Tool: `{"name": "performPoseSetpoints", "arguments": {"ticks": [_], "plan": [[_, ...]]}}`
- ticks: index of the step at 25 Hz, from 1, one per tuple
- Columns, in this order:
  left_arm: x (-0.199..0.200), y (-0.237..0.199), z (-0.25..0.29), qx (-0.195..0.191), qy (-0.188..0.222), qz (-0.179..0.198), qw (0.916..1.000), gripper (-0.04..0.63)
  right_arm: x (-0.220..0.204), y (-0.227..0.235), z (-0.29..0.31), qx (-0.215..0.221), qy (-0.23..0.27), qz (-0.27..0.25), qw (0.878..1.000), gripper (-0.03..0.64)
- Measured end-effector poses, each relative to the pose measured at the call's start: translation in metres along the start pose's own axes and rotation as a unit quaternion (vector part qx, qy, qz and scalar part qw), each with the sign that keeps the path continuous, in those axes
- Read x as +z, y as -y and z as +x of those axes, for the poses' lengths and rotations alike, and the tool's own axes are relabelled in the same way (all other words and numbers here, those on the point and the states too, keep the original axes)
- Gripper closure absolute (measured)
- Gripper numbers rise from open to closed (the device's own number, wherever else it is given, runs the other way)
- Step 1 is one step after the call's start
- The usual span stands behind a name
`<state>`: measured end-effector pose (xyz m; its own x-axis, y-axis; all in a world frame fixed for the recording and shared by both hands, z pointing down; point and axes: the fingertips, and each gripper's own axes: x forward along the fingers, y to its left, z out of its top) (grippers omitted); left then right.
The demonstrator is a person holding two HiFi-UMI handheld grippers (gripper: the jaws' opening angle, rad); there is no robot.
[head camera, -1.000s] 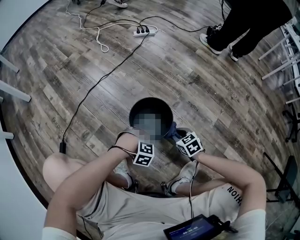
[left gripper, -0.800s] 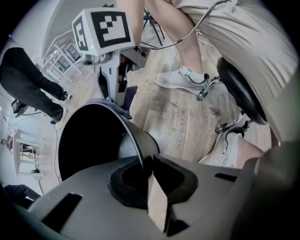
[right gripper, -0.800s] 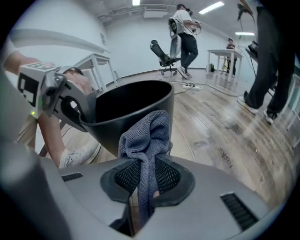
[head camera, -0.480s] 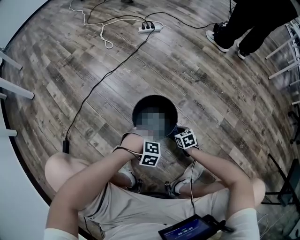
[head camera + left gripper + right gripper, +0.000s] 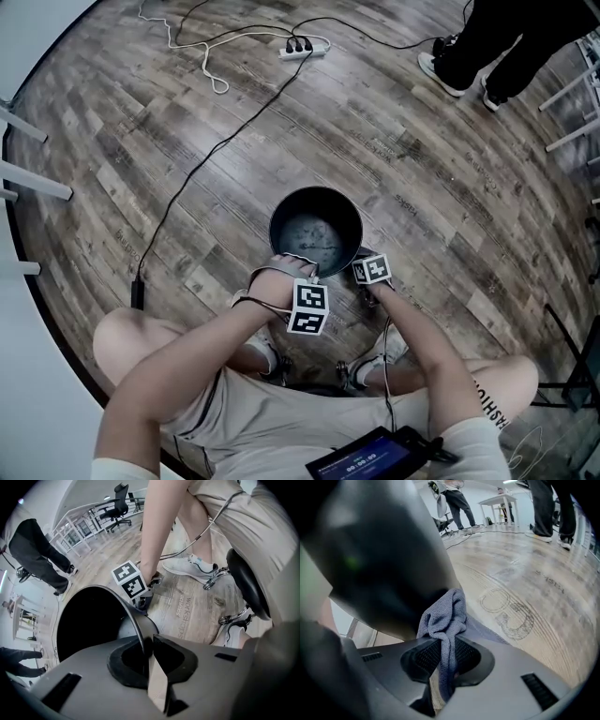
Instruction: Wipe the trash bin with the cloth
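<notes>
The left tongs [image 5: 146,644] are pinching the thin, smooth rim of the trash bin [image 5: 133,616], one matte dark pad sitting inside the rim and the other outside, closed down to the wall's thickness. The right tongs [image 5: 443,656] are clamping a hanging fold of the cloth [image 5: 443,616], a grey-blue piece with a fine nubby weave. The cloth is bunching into soft wrinkles above the finely ribbed pads and lying against the bin's curved, dark, faintly glossy outer wall. In the head view the bin [image 5: 315,189] is standing upright as a round, open, black cylinder on the floor [image 5: 422,141], just in front of the seated person's knees, and its flat bottom is showing pale scuffs. The left tongs are meeting it at the near rim, while the right ones are sitting low at its right side, close to the floor. The floor is showing worn, grey-brown wood-grain planks with faint printed lettering. A white power strip [image 5: 303,47] is lying well apart from the bin, with a thin black cable [image 5: 202,159] trailing from it in a long, loose line.
</notes>
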<state>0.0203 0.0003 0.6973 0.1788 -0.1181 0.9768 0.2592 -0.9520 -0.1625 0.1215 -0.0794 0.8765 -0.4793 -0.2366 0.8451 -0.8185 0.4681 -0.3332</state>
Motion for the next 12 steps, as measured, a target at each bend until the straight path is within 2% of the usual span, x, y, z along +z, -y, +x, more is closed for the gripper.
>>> {"name": "performPoseSetpoints", "arguments": {"ticks": [2,4,5,6,7,12], "plan": [[0.000,0.002,0.000,-0.001,0.003,0.001,1.0000,0.554,-0.001,0.002,-0.007,-0.011,-0.010,0.012,1.000,0.552],[-0.001,0.004,-0.001,-0.007,0.002,0.000,1.0000,0.543,-0.005,0.007,-0.025,-0.039,-0.025,0.024,0.999,0.552],[-0.005,0.004,-0.001,-0.009,-0.006,0.004,0.9999,0.486,-0.004,0.006,-0.036,-0.046,-0.030,0.027,0.998,0.552],[-0.012,0.004,0.000,-0.008,-0.020,0.010,0.9997,0.420,-0.002,0.001,-0.048,-0.045,-0.033,0.026,0.998,0.552],[-0.021,0.004,0.000,-0.007,-0.034,0.018,0.9992,0.402,0.001,-0.005,-0.061,-0.039,-0.035,0.018,0.998,0.552],[-0.047,0.008,0.002,-0.010,-0.058,0.052,0.9969,0.394,0.020,-0.045,-0.137,-0.005,0.009,-0.045,0.999,0.552]]}}
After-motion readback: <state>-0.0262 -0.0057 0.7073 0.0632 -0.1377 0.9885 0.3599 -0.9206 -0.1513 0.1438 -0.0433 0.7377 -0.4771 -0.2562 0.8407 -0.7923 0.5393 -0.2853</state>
